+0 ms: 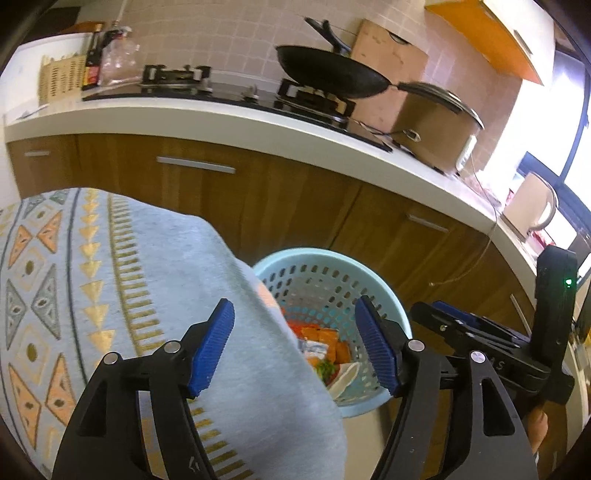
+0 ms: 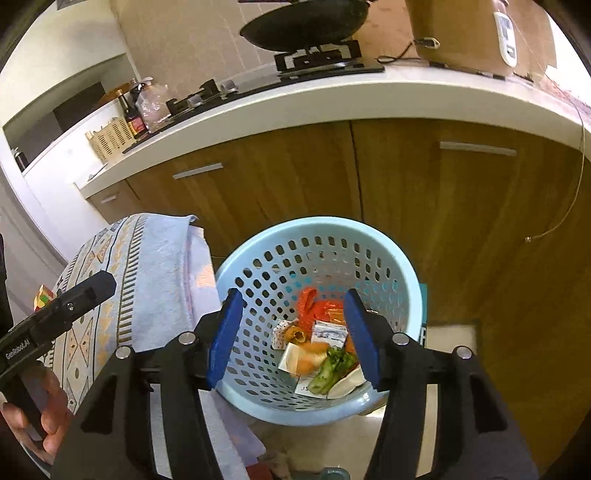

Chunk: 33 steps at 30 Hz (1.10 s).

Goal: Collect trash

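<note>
Hovering both tongs, left point(image 1: 295, 347) and right point(image 2: 291, 332), spread empty over the basket point(image 2: 391, 251), I judge the trash point(image 2: 317, 350) inside it collected.

A home kitchen, plainly. White table point(image 1: 236, 118) running along a wall of small pinkish tiles point(image 1: 221, 33), with a black glass gas hob point(image 1: 207, 92) set into it and a dark wok point(image 1: 328, 74) resting on 1 burner. Wood-grain cabinet doors point(image 2: 280, 173) below, fitted with slim metal bar handles point(image 1: 195, 164). Dark sauce bottle point(image 2: 133, 120) and woven basket point(image 2: 109, 138) standing at the far end, beside a clear plastic bag point(image 1: 118, 61). Lidded pot point(image 1: 432, 129) next to the hob, an orange wall cupboard point(image 1: 491, 33) above. On the floor, a pale blue perforated basket point(image 2: 388, 258) holding wrappers and vegetable scraps point(image 2: 325, 354), next to a patterned cloth point(image 1: 74, 277).
</note>
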### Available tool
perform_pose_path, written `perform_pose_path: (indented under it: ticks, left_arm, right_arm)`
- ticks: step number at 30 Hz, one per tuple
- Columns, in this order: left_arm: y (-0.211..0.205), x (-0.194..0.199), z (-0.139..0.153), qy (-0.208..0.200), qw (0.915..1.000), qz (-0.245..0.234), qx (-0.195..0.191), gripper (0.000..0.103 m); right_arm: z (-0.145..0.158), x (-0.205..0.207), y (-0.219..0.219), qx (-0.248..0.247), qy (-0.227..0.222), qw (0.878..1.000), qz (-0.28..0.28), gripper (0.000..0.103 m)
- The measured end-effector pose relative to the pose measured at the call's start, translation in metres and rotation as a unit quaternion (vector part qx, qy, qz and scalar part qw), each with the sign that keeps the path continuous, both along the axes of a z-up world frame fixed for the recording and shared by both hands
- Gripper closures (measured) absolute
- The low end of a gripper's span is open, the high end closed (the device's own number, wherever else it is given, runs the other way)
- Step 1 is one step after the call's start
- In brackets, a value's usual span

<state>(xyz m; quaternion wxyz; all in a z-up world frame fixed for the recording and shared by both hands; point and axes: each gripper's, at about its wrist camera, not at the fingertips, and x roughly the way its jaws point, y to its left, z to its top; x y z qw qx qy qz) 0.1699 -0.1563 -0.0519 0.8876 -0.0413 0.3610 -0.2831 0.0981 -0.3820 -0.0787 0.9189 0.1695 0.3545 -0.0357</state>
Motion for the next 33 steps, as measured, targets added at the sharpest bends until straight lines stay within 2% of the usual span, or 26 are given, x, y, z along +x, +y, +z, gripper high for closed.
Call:
perform_pose_path:
  ticks: [3, 5, 6, 10, 12, 17, 22, 33]
  left_arm:
    - [0.014, -0.010, 0.006, -0.016, 0.9993, 0.025, 0.021, 0.030]
    - [0.028, -0.020, 0.012, -0.046, 0.9974, 0.051, 0.023, 0.017]
    - [0.036, -0.025, 0.014, -0.062, 0.9951, 0.071, 0.027, 0.012]
    - [0.061, -0.033, 0.017, -0.115, 0.9832, 0.131, 0.053, 0.011]
    - [0.068, -0.033, 0.017, -0.132, 0.9779, 0.150, 0.063, 0.011]
    - [0.080, -0.029, 0.010, -0.163, 0.9679, 0.166, 0.094, 0.010]
    - [0.089, -0.023, 0.007, -0.157, 0.9663, 0.185, 0.087, 0.010]
    - [0.094, -0.031, 0.006, -0.160, 0.9646, 0.192, 0.082, 0.010]
  right_arm:
    - [0.009, -0.002, 0.009, -0.008, -0.014, 1.000, 0.004, 0.048]
    - [0.015, -0.003, 0.015, -0.014, -0.026, 1.000, 0.004, 0.041]
    - [0.018, -0.003, 0.019, -0.017, -0.031, 0.999, 0.003, 0.041]
    - [0.027, 0.000, 0.039, -0.038, -0.049, 0.998, 0.002, 0.040]
    - [0.032, -0.001, 0.049, -0.055, -0.061, 0.997, -0.006, 0.033]
    - [0.041, -0.003, 0.064, -0.088, -0.100, 0.991, -0.022, 0.029]
    - [0.051, -0.010, 0.075, -0.106, -0.150, 0.982, -0.045, 0.029]
    - [0.052, -0.013, 0.099, -0.110, -0.153, 0.980, -0.059, 0.027]
